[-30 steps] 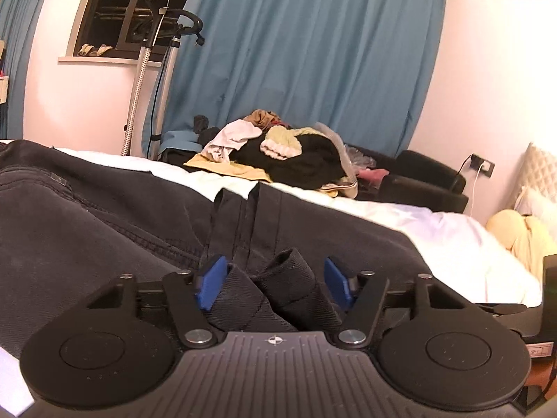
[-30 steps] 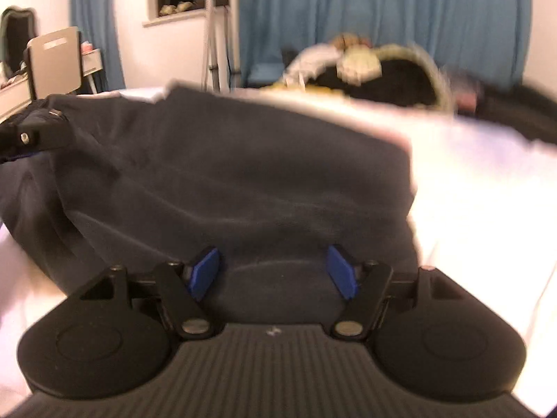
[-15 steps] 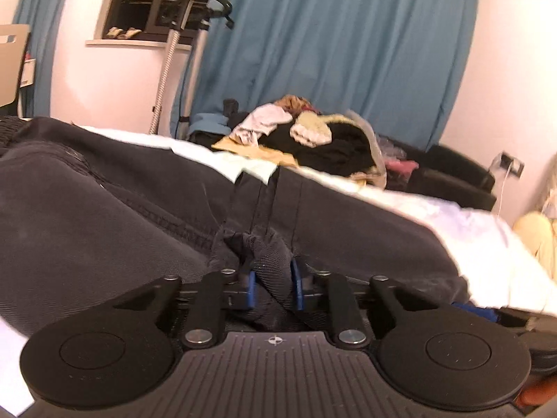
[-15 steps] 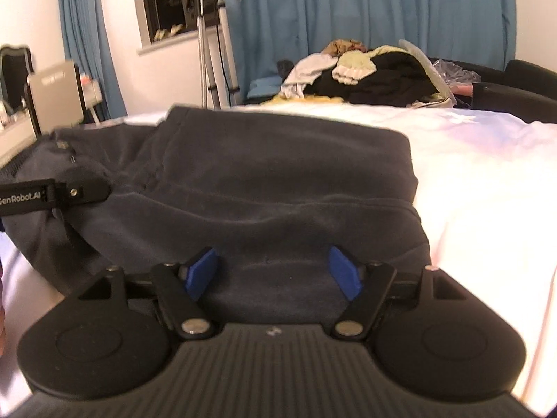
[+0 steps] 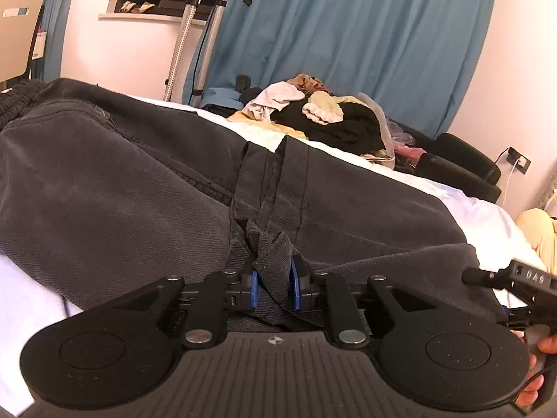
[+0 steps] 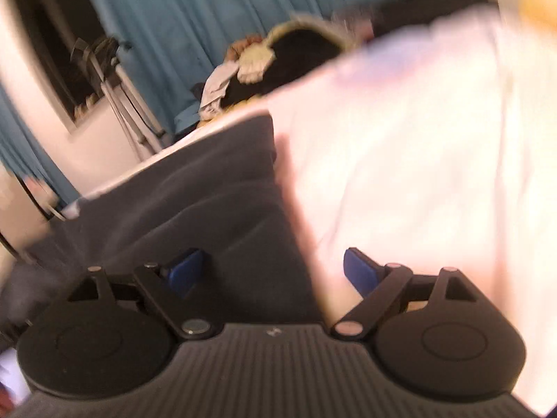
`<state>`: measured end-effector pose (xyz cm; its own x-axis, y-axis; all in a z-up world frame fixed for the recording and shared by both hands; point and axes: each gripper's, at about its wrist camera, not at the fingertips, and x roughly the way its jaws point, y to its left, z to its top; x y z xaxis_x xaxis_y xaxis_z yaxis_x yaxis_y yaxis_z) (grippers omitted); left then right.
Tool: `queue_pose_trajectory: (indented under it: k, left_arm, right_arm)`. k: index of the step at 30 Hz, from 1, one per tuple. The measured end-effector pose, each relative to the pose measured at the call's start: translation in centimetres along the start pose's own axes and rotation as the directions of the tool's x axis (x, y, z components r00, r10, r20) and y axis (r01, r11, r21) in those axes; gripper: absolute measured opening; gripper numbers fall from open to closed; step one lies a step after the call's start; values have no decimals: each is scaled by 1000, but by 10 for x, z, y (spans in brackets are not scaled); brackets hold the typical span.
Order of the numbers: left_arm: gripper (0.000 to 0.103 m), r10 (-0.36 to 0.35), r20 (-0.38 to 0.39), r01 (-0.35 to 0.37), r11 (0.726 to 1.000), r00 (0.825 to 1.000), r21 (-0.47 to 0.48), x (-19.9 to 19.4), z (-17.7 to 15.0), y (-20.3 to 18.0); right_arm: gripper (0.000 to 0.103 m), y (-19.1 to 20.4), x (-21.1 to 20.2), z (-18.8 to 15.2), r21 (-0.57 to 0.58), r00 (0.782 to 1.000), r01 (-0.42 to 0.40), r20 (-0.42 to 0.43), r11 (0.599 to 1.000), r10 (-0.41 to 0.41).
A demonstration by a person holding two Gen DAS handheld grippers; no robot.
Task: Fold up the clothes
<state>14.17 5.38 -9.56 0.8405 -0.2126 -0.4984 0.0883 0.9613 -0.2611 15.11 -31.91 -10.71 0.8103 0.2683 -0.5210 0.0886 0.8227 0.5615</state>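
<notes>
My left gripper (image 5: 273,287) is clenched on a bunched fold of the dark trousers (image 5: 122,188), which lie spread across the white bed (image 5: 463,209). My right gripper (image 6: 273,273) has just been opening, released, straddling the trousers' edge on the bed.

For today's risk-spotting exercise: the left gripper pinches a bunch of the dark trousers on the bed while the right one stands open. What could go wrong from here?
1. The left gripper pinches only a small bunch of the dark trousers; a pull could slip it free.
2. The right gripper stands open straddling the trousers' edge and the white sheet; closing there might catch sheet too.
</notes>
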Motion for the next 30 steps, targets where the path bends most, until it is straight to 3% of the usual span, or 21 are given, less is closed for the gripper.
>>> queue_pose_trajectory:
  k: [3, 6, 9, 12, 14, 16, 17, 19, 22, 24, 26, 27, 30]
  left_arm:
    - [21, 2, -2, -2, 1000, 1000, 1, 0, 0, 1]
    - [21, 12, -7, -12, 1000, 1000, 6, 1, -1, 0]
    - [23, 14, -3, -14, 1000, 1000, 21, 1, -3, -1]
    - [25, 11, -1, -11, 1000, 1000, 27, 4, -3, -4]
    - [27, 10, 1, -10, 999, 1000, 43, 4, -4, -6]
    - [36, -8, 13, 7, 997, 1000, 71, 2, -4, -8]
    - [39, -12, 24, 10, 997, 1000, 78, -1, -4, -8]
    - [56, -6, 54, 2, 997, 999, 78, -9, -3, -10]
    - [76, 10, 144, -21, 997, 990, 76, -30, 2, -9]
    - [76, 39, 205, -53, 997, 978, 63, -43, 8, -6]
    - [76, 128, 190, -132, 991, 973, 8, -41, 21, 0]
    - [76, 205, 162, -206, 978, 965, -6, -35, 28, 0]
    - [76, 290, 131, -298, 953, 948, 49, -18, 38, -8]
  right_arm:
    - [87, 13, -3, 3, 22, 984, -175, -6, 984, 176]
    - [87, 34, -21, 10, -51, 932, -352, 69, 935, 355]
    - [89, 37, -23, 13, -25, 919, -380, 103, 925, 381]
    - [90, 17, -3, 6, 112, 964, -263, 66, 958, 257]
    - [83, -1, 19, 1, 204, 986, -158, -10, 966, 164]
    - [50, -2, 33, 5, 183, 991, -79, -89, 980, 96]
    - [45, 4, 33, 9, 148, 993, -59, -94, 987, 73]
    - [29, 21, 22, 16, 91, 997, -53, -57, 994, 58]
    - [23, 46, 3, 27, 5, 999, -45, 4, 999, 45]
    - [21, 61, -10, 35, -69, 998, -27, 63, 997, 31]
    - [19, 70, -21, 41, -118, 992, -31, 121, 993, 45]
    - [19, 70, -25, 45, -123, 989, -44, 138, 991, 61]
    - [18, 67, -36, 60, -128, 978, -82, 182, 988, 105]
